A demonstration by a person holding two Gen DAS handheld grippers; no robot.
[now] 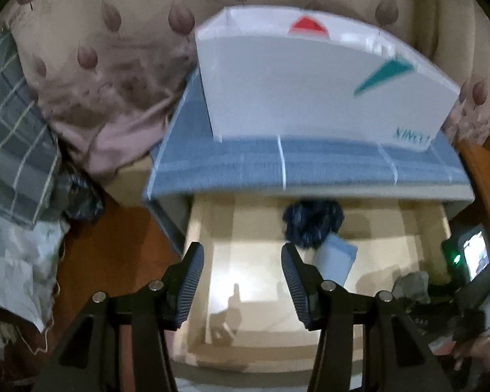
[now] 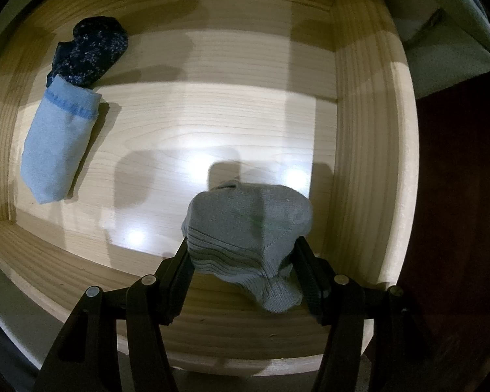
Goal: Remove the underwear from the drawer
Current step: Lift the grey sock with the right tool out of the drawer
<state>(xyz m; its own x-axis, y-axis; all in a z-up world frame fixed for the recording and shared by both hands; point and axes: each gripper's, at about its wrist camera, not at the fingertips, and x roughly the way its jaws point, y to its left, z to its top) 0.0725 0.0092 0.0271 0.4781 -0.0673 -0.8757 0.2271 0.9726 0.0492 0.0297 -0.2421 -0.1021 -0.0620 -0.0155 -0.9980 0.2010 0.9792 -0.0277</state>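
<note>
From my left camera I see a white box (image 1: 310,78) with a red triangle and a teal mark, sitting on a blue-grey checked cloth (image 1: 310,166). Behind it hangs beige fabric with a leaf print (image 1: 114,32). A grey plaid cloth (image 1: 13,124) lies far left, beside crumpled white material (image 1: 19,261). A small lit screen (image 1: 475,254) glows at right.

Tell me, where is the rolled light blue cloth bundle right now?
The rolled light blue cloth bundle lies on the wooden drawer floor at the right wrist view's left, touching the dark speckled bundle.
</note>
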